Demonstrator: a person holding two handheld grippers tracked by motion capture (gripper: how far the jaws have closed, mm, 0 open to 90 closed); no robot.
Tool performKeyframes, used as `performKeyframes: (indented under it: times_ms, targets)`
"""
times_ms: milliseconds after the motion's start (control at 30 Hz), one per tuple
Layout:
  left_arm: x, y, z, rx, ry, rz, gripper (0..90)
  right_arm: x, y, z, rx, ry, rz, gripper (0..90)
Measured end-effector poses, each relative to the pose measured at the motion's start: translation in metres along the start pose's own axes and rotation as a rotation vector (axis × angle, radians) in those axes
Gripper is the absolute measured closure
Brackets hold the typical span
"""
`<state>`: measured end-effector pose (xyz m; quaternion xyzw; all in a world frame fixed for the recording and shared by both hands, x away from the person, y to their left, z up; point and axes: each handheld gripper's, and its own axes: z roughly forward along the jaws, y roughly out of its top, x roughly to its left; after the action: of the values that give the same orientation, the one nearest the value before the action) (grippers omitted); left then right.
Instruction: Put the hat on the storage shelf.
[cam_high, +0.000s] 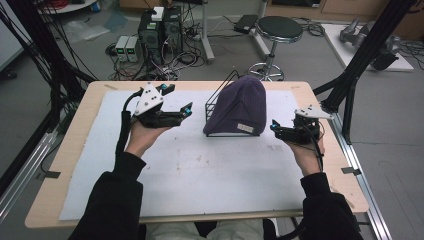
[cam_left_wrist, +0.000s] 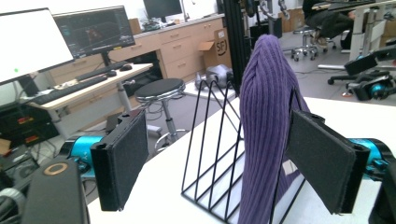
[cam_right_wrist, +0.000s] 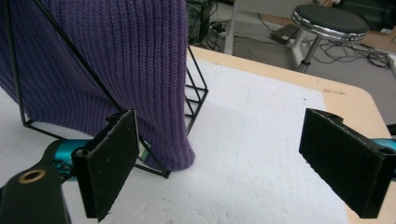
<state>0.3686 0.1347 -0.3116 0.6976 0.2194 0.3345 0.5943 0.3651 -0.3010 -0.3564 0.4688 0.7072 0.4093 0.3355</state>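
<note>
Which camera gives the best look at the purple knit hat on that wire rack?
The high view: the whole purple hat shows draped over the black wire rack, label patch included. The left gripper view shows it edge-on as a narrow ribbed strip. The right gripper view shows a close crop of its lower hem.

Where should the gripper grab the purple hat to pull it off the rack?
Probably the hat at its loose bottom corner, coming from the right gripper's side. That edge hangs free past the rack, and the open jaws already face it.
</note>
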Motion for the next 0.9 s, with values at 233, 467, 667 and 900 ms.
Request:
performKeyframes:
  times_ms: [233, 467, 667, 900]
  targets:
    - [0.003, -0.007, -0.023, -0.003, 0.042, -0.010, 20.9, -0.005, -0.011, -0.009, -0.020, -0.015, 0.021, 11.5]
    - [0.001, -0.020, -0.042, -0.022, 0.098, -0.015, 20.6, -0.009, -0.023, -0.016, -0.053, -0.039, 0.042, 11.5]
    - [0.002, -0.031, -0.060, -0.022, 0.130, -0.032, 20.6, -0.011, -0.034, -0.024, -0.077, -0.057, 0.044, 11.5]
    - [0.004, -0.051, -0.082, 0.002, 0.184, -0.068, 20.6, -0.013, -0.046, -0.030, -0.110, -0.062, 0.058, 11.5]
